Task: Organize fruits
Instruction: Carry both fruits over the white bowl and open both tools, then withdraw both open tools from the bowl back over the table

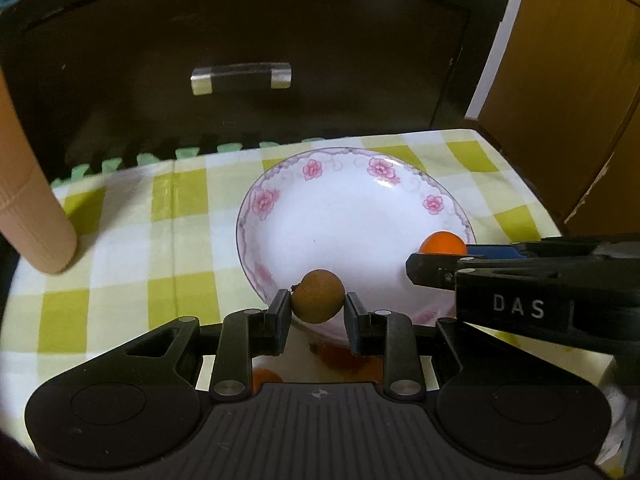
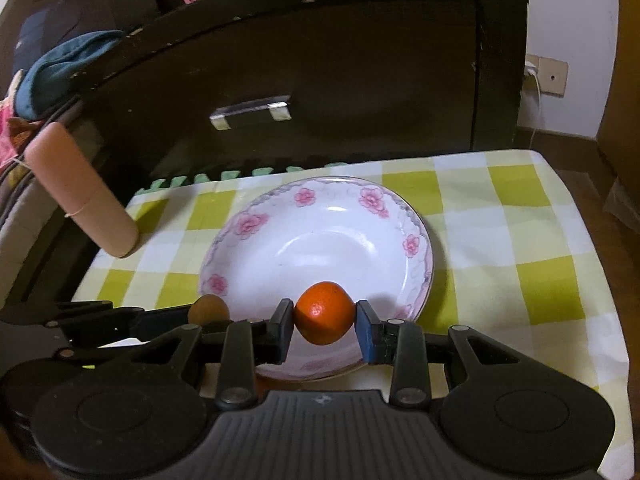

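The near rim of the flowered plate (image 1: pixel 256 204) is hidden behind the left gripper (image 1: pixel 318 306). Orange shapes (image 1: pixel 344 360) low in the left wrist view are too blurred to name. The tan cylinder (image 1: pixel 36 216) runs off the frame's left edge.

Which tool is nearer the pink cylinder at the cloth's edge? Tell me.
Left. The left tool, shut on a brown fruit, is on the side of the pink cylinder; the right tool, holding the orange fruit, sits beyond it over the floral plate.
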`<state>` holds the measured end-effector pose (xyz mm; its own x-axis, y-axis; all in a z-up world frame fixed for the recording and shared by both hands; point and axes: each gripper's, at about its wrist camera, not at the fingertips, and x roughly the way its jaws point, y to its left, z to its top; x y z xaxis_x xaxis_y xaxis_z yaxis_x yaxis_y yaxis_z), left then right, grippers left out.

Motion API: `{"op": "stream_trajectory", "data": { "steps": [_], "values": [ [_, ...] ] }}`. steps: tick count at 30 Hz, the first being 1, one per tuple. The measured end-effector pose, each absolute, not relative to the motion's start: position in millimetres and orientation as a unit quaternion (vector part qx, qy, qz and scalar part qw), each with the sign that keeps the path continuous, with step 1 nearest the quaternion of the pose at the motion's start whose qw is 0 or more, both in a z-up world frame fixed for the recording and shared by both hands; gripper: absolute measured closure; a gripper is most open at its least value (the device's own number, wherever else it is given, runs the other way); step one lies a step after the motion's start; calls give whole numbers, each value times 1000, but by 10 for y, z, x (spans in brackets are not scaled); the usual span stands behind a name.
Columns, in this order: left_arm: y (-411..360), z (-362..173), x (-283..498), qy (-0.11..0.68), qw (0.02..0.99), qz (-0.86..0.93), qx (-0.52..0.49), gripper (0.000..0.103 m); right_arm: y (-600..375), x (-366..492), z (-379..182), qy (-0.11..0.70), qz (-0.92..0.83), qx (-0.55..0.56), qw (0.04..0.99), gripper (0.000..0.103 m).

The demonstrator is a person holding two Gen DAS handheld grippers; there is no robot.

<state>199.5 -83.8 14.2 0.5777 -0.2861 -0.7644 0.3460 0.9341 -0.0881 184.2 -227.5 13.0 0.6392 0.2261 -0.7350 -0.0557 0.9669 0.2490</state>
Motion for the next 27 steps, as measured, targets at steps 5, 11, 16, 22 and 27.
{"op": "stream_trajectory", "data": {
  "steps": [5, 11, 16, 22, 27],
  "values": [
    [-895, 106, 2050, 424, 887, -179, 42, 66, -2305, 1940, 42, 422, 77, 113, 896, 71],
    [-933, 77, 2067, 423, 887, -180, 51, 66, -2307, 1999, -29, 426, 76, 119, 894, 71],
    [-938, 83, 2059, 421, 887, -183, 49, 59, -2324, 2025, -64, 432, 73, 127, 890, 71],
    [-918, 121, 2053, 418, 889, -180, 46, 54, -2321, 2014, -36, 426, 73, 128, 893, 70],
    [-884, 151, 2051, 417, 891, -175, 41, 52, -2331, 2009, 24, 416, 71, 134, 897, 70]
  ]
}}
